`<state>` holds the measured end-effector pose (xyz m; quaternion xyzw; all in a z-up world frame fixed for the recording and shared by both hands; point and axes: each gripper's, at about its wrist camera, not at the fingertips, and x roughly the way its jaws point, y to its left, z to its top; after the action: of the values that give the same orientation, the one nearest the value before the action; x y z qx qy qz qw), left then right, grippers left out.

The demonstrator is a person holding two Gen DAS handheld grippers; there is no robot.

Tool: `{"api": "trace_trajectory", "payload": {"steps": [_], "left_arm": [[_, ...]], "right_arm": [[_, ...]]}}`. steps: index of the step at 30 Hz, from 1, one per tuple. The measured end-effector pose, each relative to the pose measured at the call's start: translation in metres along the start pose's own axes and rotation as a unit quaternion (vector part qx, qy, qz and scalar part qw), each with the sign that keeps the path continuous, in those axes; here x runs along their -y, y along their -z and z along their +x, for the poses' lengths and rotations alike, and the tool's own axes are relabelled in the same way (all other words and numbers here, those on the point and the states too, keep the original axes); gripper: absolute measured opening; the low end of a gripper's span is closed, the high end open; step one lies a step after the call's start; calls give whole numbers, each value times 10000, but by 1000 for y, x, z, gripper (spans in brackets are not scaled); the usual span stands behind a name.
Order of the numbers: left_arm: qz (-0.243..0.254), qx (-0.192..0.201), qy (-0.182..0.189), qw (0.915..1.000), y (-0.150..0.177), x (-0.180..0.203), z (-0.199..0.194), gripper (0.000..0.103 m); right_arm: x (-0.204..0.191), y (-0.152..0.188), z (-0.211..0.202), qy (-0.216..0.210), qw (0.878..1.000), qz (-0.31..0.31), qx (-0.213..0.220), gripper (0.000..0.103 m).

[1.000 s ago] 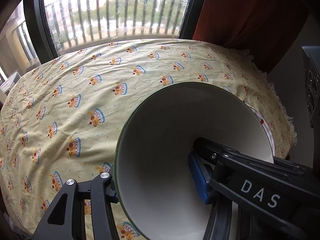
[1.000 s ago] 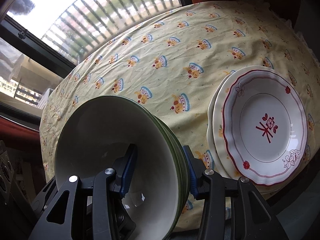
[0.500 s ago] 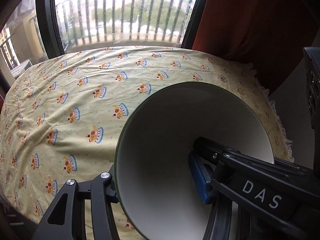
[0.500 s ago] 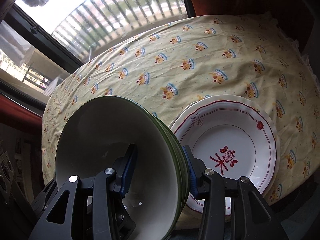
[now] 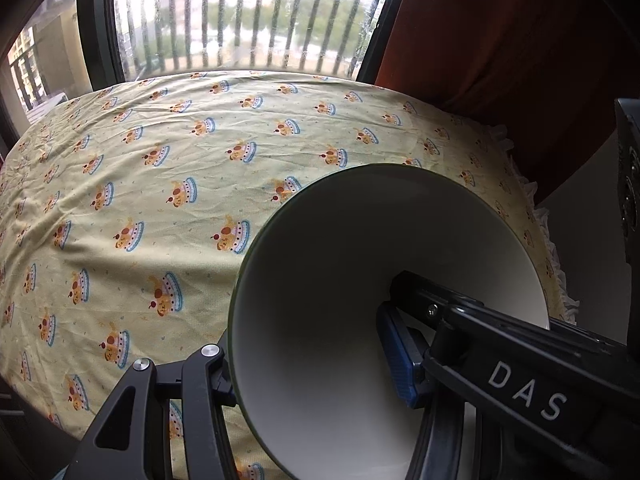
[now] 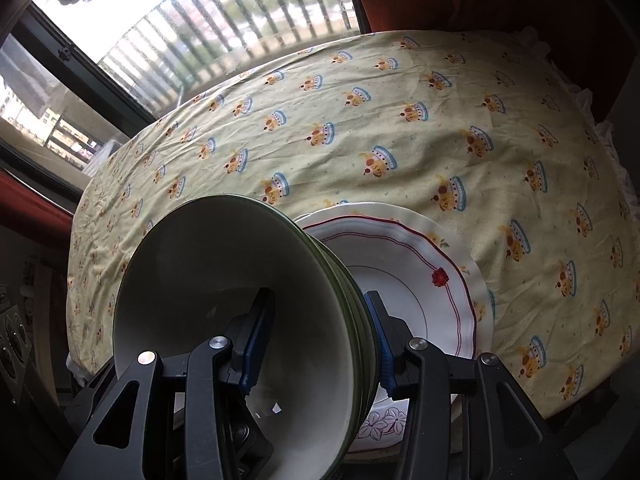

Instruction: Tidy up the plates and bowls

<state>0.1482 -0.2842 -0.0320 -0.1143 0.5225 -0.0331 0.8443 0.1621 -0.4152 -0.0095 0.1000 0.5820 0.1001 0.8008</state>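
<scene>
A stack of green-rimmed white bowls (image 6: 224, 312) hangs tilted above the table, clamped from both sides. The right gripper (image 6: 320, 344) pinches one wall of the stack, one blue pad inside the top bowl and the other against the outer bowl's wall. The left gripper (image 5: 316, 360) pinches the opposite wall, its blue pad (image 5: 396, 356) inside. Just beyond the bowls, stacked red-trimmed plates (image 6: 420, 276) lie on the yellow patterned tablecloth (image 6: 400, 152). Behind the table stand a barred window (image 5: 248, 20) and a dark red curtain (image 5: 500, 40).
</scene>
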Motion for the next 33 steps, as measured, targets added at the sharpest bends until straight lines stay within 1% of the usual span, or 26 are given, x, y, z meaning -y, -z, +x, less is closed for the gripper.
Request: {"api": "trace_trajectory", "payload": {"steps": [10,12,16,20,25,27,29,30,33], "left_arm": [[-198,-297,-101,9993,11,13,20,56],[-186,-275,-158,9993,12,17,20,56],[-154,-255,-247,9993,12,23,24,56],[25,-224,-387,9990,11,32,25,56],[90,-232,-418,9988,12,33,25,57],[167,-224,-471,9985,12,34,23,59],[255,-218,-590,9977,13,36,23,64],[288,-216,-630,9974,13,36,23,68],[352,-302,-665,9967,14,35,23,76]], "right_arm": [[27,5,10,22,9995,-49,-303,49],[29,5,12,2,9993,-64,-366,49],[33,3,14,-74,9993,-65,-370,49],[40,1,16,-95,9992,9,-382,49],[40,3,14,-11,9995,-34,-320,49],[39,5,12,68,9997,-63,-230,50],[40,7,11,168,9997,-66,-163,53],[41,7,10,227,9996,-48,-136,56],[50,11,9,406,9991,104,-78,71]]}}
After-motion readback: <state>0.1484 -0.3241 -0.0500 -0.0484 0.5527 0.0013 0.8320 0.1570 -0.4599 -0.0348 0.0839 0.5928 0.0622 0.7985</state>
